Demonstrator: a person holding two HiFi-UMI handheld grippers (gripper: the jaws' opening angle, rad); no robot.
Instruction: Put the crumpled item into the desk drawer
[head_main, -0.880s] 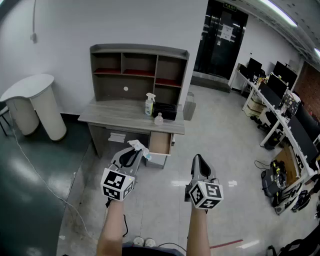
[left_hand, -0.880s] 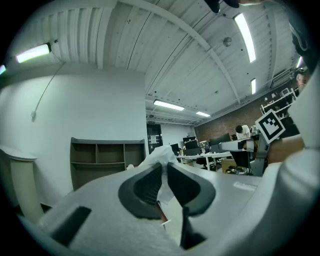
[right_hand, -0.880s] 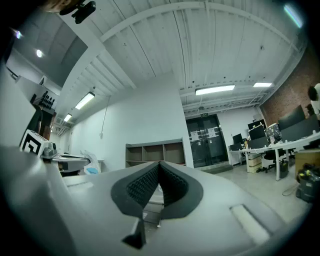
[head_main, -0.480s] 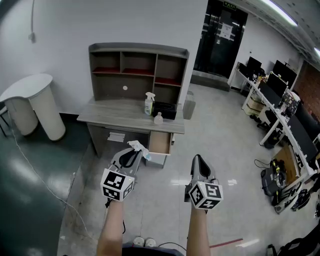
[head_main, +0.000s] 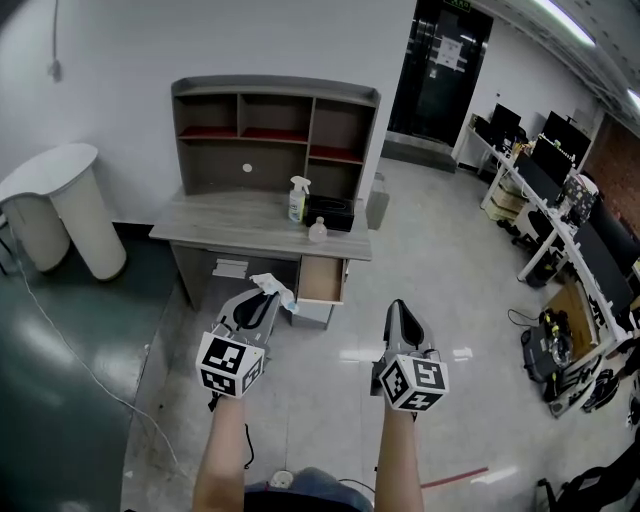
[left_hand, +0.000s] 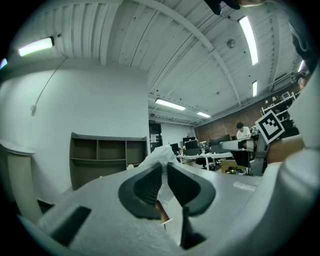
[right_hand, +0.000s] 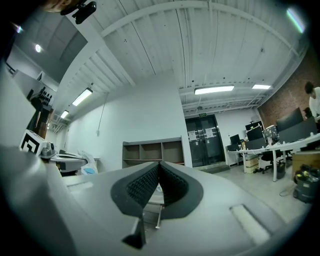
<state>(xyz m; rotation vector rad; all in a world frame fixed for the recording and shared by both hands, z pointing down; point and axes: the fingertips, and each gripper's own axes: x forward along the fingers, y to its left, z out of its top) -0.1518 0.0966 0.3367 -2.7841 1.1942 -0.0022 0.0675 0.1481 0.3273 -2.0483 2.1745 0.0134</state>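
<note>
A white crumpled item (head_main: 272, 290) sticks out of my left gripper (head_main: 264, 300), whose jaws are shut on it; in the left gripper view the crumpled item (left_hand: 161, 159) is pinched between the dark pads (left_hand: 144, 184). My right gripper (head_main: 398, 318) is held level beside it, shut with nothing in it, and in the right gripper view its pads (right_hand: 146, 186) meet at the tips. Ahead stands a grey desk (head_main: 225, 225) with its drawer (head_main: 321, 281) pulled open under the right end. Both grippers hover over the floor, short of the desk.
A shelf hutch (head_main: 270, 120) sits on the desk with a spray bottle (head_main: 297, 200), a small bottle (head_main: 318, 232) and a black box (head_main: 331, 213). A white rounded table (head_main: 65, 205) stands left. Office desks with monitors (head_main: 560, 200) line the right side.
The view has shifted slightly as the person steps forward. Both grippers keep their pose, the left still holding the crumpled item.
</note>
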